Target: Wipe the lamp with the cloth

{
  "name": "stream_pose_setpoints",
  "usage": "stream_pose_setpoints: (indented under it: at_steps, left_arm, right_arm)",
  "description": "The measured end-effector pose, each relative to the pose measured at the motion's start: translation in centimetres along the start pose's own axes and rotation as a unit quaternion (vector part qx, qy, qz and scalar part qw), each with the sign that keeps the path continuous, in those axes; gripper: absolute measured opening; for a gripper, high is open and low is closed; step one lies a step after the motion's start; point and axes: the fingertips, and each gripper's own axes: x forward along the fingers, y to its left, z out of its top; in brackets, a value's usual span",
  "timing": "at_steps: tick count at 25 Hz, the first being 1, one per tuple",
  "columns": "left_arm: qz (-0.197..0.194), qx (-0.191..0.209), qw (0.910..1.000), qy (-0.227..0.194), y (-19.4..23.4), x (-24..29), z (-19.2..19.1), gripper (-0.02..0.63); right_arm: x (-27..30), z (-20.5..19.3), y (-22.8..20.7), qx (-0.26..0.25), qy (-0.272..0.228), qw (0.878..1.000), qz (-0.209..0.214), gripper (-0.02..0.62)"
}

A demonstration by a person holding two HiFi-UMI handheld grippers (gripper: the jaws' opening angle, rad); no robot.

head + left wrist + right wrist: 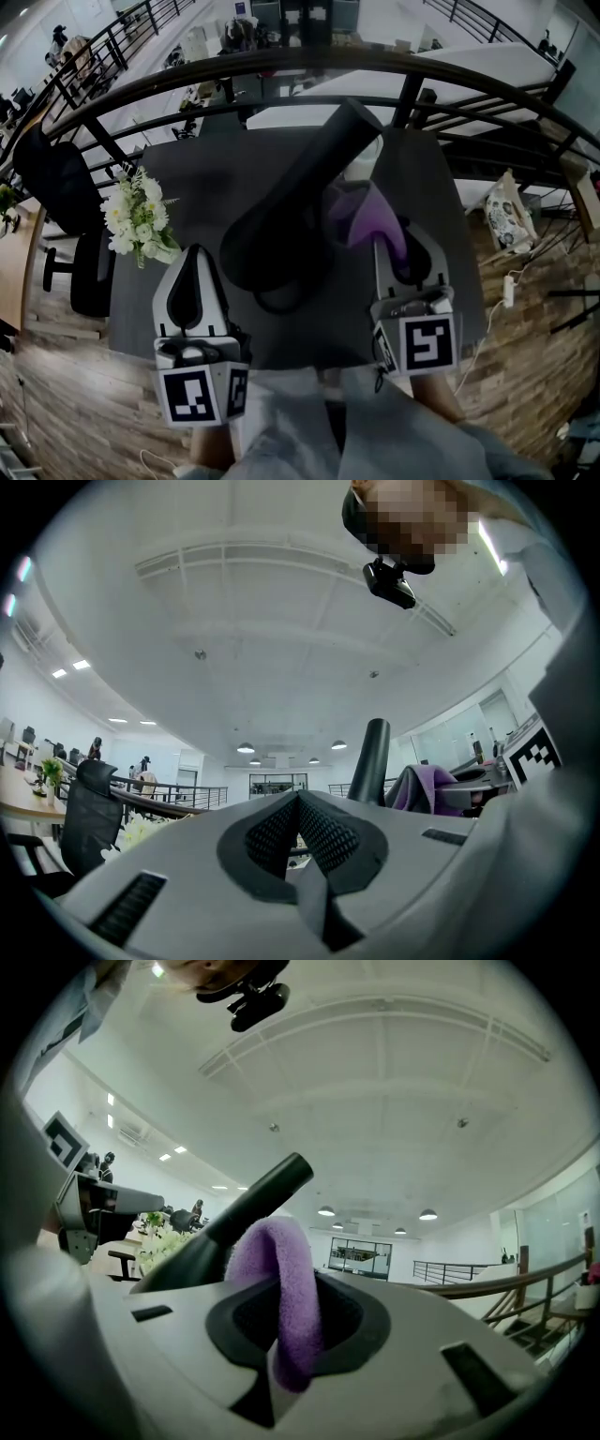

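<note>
1. On the dark bench (178, 169), a black lamp (300, 192): long tube leaning up and to the right from a round foot near the bench's front edge.
2. Clamped in the right claw (382, 239), a purple cloth (361, 214): one fold pinched between the jaws and bulging up over them, plain in the right gripper view (274, 1255).
3. Cloth held at the right side of the lamp's tube, about halfway along it; touching or only just beside, hard to tell.
4. Pressed together with nothing between them, the jaws of the left claw (195, 253); pointing up the bench to the left of the lamp's foot, apart from it.
5. At the bench's left edge, a bunch of white flowers (139, 220); whatever holds the stems too hidden by the blooms to make out.
6. On the wood floor (66, 394) to the right of the bench, a patterned bag (511, 214), upright; inside not visible.
7. Left of the bench, a black chair (56, 183); behind the bench, a dark curved railing (281, 64).
</note>
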Motion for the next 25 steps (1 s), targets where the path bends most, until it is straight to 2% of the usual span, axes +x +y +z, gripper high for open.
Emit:
stream_pose_setpoints:
  at_steps: [25]
  left_arm:
    - [-0.009,0.001,1.0,-0.002,-0.1,-0.1,-0.2,0.005]
  right_arm:
    - [-0.2,-1.2,-0.6,-0.018,0.024,0.999,-0.011,0.051]
